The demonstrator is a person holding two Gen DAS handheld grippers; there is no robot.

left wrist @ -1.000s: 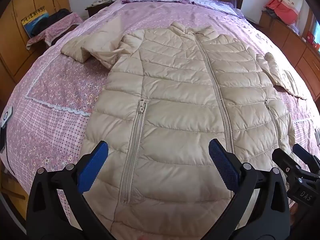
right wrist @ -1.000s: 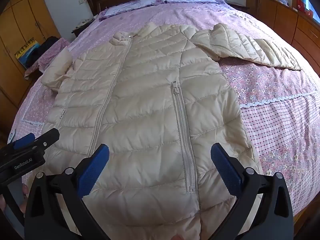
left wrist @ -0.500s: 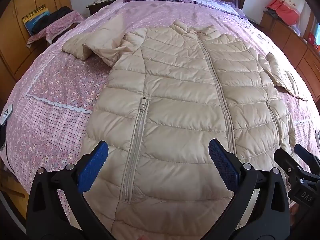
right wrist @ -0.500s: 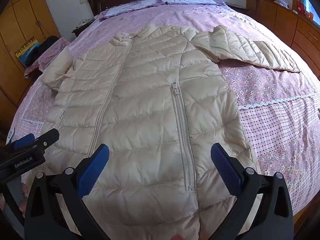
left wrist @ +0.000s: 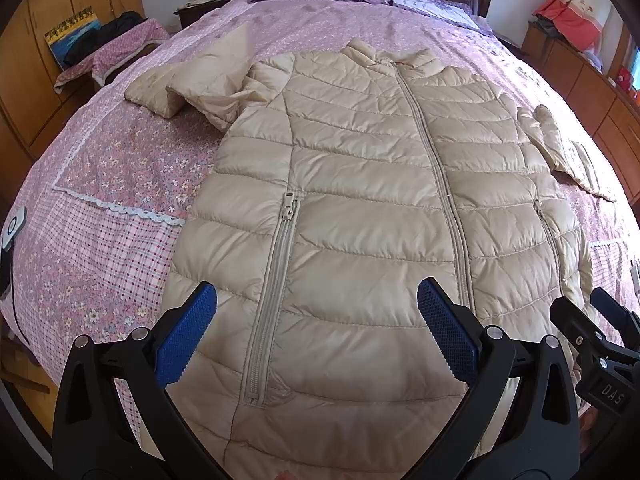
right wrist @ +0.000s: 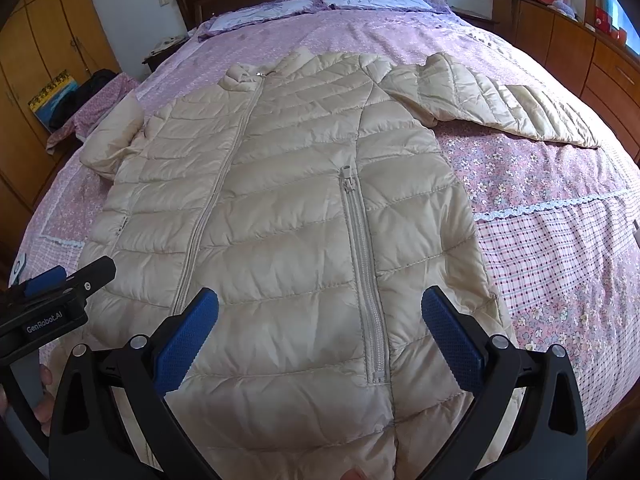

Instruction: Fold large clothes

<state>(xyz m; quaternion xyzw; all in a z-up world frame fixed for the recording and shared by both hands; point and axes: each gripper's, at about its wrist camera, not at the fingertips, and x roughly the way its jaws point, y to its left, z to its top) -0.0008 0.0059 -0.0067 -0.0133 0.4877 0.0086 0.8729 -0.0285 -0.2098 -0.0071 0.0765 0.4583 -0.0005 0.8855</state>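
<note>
Across our pink floral bedspread (left wrist: 132, 168) a quilted beige puffer coat (left wrist: 360, 208) lies flat; our left gripper (left wrist: 316, 332) and right gripper (right wrist: 320, 332) hover, jaws apart.

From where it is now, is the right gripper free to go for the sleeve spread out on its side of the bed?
Probably yes. The right gripper is open and holds nothing, and the sleeve lies flat on the bedspread with nothing over it. It lies well forward, though, so it needs a long reach across the jacket.

Left hand-held gripper (left wrist: 316, 332) — jaws spread wide, nothing between pads. Right hand-held gripper (right wrist: 320, 334) — same, spread wide, level beside left, both pointing forward.
</note>
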